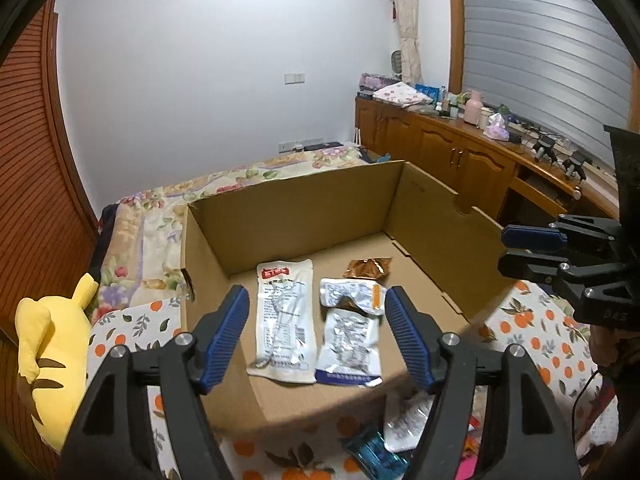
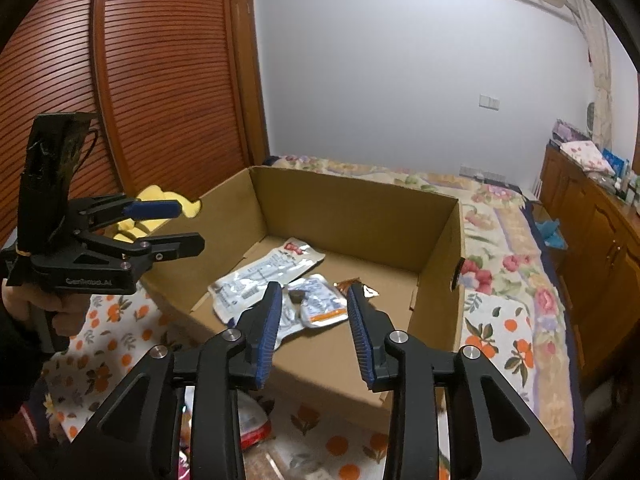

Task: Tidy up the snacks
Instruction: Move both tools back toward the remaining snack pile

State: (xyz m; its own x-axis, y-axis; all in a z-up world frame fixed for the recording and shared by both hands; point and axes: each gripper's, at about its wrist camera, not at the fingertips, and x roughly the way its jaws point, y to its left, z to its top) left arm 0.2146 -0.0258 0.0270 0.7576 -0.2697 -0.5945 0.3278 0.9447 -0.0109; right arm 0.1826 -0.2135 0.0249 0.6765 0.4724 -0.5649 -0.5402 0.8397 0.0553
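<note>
An open cardboard box (image 1: 304, 204) (image 2: 356, 208) sits on the bed. Inside lie a long silver snack pack with a red label (image 1: 285, 320) (image 2: 264, 272), a silver pack with a blue edge (image 1: 350, 350), a crumpled silver pack with an orange stripe (image 1: 352, 294) (image 2: 320, 306) and a small brown packet (image 1: 368, 268) (image 2: 352, 285). My left gripper (image 1: 316, 304) (image 2: 190, 226) is open and empty above the box's near edge. My right gripper (image 2: 312, 292) (image 1: 505, 250) is open and empty over the box's near side.
More snack packs lie on the orange-print cloth in front of the box: a blue one (image 1: 372, 452), a silver one (image 1: 408, 424) and a red-and-white one (image 2: 252, 424). A yellow plush toy (image 1: 52, 360) lies left of the box. Wooden cabinets (image 1: 448, 148) line the right wall.
</note>
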